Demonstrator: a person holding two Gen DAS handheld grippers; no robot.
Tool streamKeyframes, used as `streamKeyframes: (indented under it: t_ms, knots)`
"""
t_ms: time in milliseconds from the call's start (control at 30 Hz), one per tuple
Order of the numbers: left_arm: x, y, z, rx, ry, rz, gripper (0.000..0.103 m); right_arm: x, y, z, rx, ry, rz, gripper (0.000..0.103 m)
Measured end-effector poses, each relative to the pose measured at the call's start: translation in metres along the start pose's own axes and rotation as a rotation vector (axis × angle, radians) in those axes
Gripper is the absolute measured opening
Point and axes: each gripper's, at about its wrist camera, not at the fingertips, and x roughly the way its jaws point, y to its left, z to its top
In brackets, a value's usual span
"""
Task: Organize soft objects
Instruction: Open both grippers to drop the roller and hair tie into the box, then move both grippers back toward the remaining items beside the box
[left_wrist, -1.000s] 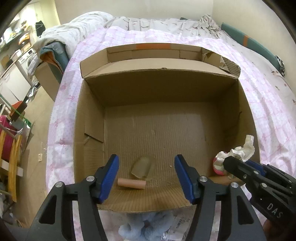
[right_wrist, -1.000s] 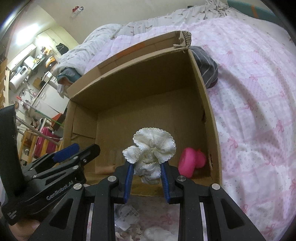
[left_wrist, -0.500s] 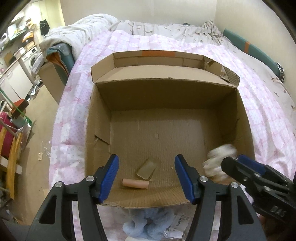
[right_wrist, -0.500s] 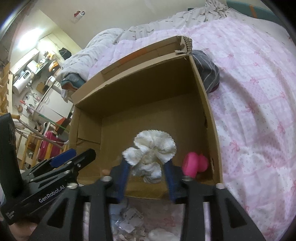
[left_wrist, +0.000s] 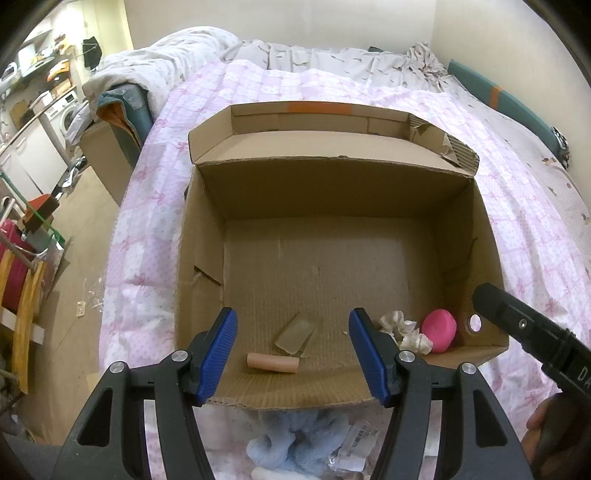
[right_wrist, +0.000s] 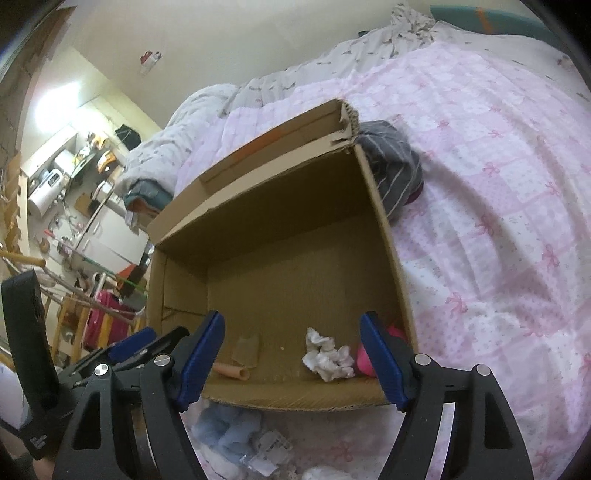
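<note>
An open cardboard box (left_wrist: 487, 236) (right_wrist: 384, 229) sits on a pink bed. On its floor near the front lie a white frilly scrunchie (left_wrist: 406, 330) (right_wrist: 328, 356), a pink round soft thing (left_wrist: 439, 330) (right_wrist: 364, 356), a peach tube (left_wrist: 272, 362) (right_wrist: 232, 371) and a clear flat piece (left_wrist: 296, 334) (right_wrist: 245, 349). My left gripper (left_wrist: 293, 354) is open and empty above the box's front edge. My right gripper (right_wrist: 291, 358) is open and empty, above the scrunchie. A light blue fluffy item (left_wrist: 291, 443) (right_wrist: 225, 428) lies on the bed before the box.
Small plastic packets (left_wrist: 354, 446) (right_wrist: 269, 450) lie beside the blue item. A grey striped cloth (right_wrist: 395, 177) lies by the box's far right corner. The bed's left edge drops to a cluttered floor (left_wrist: 44, 258). A rumpled duvet (left_wrist: 166, 74) lies at the head.
My right gripper opened and let go of the white scrunchie, which dropped onto the box floor beside the pink thing. Both grippers pulled back and up a little.
</note>
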Motion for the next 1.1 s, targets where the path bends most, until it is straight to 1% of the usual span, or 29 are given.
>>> streamKeyframes:
  t_ms: [233, 400, 533, 867, 1033, 1100]
  knots:
    - [-0.008, 0.003, -0.004, 0.001, -0.008, -0.006, 0.06, -0.003, -0.002, 0.001, 0.023, 0.002, 0.022, 0.08]
    - [-0.025, 0.012, -0.006, 0.017, -0.039, -0.006, 0.06, -0.015, 0.006, -0.002, -0.008, -0.014, 0.05, 0.08]
    - [-0.04, 0.026, -0.009, -0.009, -0.057, -0.017, 0.06, -0.022, 0.009, -0.004, -0.029, -0.023, 0.041, 0.08]
    - [-0.06, 0.061, -0.036, -0.06, -0.055, -0.022, 0.06, -0.035, 0.014, -0.016, -0.063, -0.012, 0.021, 0.08]
    - [-0.062, 0.074, -0.051, -0.082, -0.044, -0.025, 0.06, -0.045, 0.012, -0.027, -0.059, -0.007, 0.015, 0.08]
    - [-0.061, 0.08, -0.058, -0.097, -0.034, -0.012, 0.06, -0.05, 0.009, -0.031, -0.054, -0.004, 0.009, 0.08]
